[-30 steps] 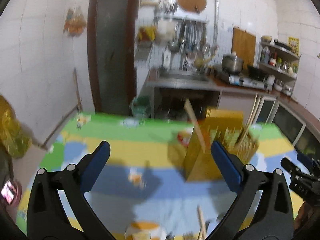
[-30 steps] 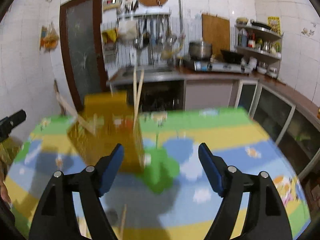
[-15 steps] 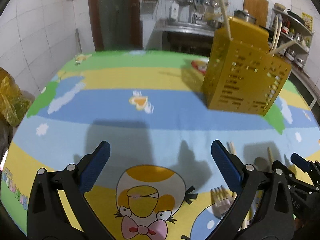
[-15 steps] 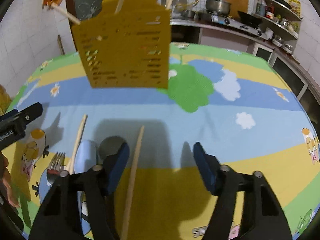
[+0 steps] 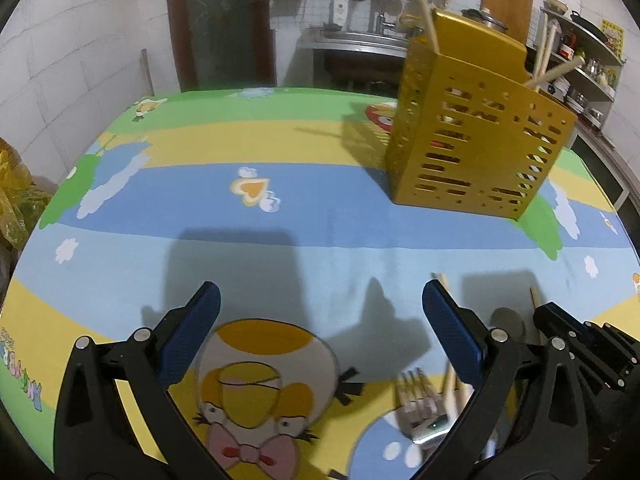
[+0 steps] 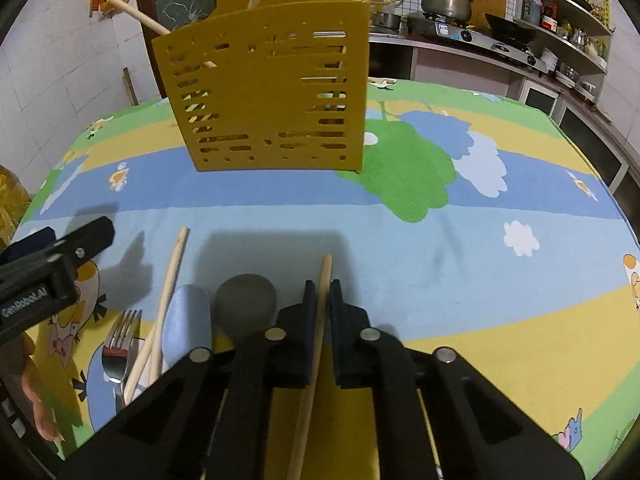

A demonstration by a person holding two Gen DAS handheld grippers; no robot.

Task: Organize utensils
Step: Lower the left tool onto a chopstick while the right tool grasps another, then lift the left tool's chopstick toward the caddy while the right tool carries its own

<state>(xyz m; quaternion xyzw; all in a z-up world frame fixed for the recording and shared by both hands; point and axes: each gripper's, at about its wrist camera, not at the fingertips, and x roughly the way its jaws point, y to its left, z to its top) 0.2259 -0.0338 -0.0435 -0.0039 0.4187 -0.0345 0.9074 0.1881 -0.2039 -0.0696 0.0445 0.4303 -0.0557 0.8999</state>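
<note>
My right gripper (image 6: 322, 294) is shut on a wooden chopstick (image 6: 326, 268) that lies on the cartoon tablecloth and sticks out ahead of the pads. Left of it lie a dark round spoon (image 6: 246, 304), a pale blue spoon (image 6: 188, 320), a second chopstick (image 6: 170, 280) and a metal fork (image 6: 118, 344). Behind them stands the yellow slotted utensil holder (image 6: 272, 92), with several wooden sticks in it. My left gripper (image 5: 320, 312) hovers open over the cloth with nothing between its fingers. The fork (image 5: 416, 404) lies by its right finger, and the holder (image 5: 472, 132) stands at the far right.
The colourful tablecloth (image 6: 500, 200) covers the whole table. Past the far edge are a kitchen counter with a stove (image 6: 492, 42), shelves (image 6: 568, 20) and a dark door (image 5: 224, 24). A yellow bag (image 5: 12, 200) sits off the left edge.
Both grippers have dropped and tilted down towards the table. The right jaws have closed on the chopstick. The left jaws have stayed open.
</note>
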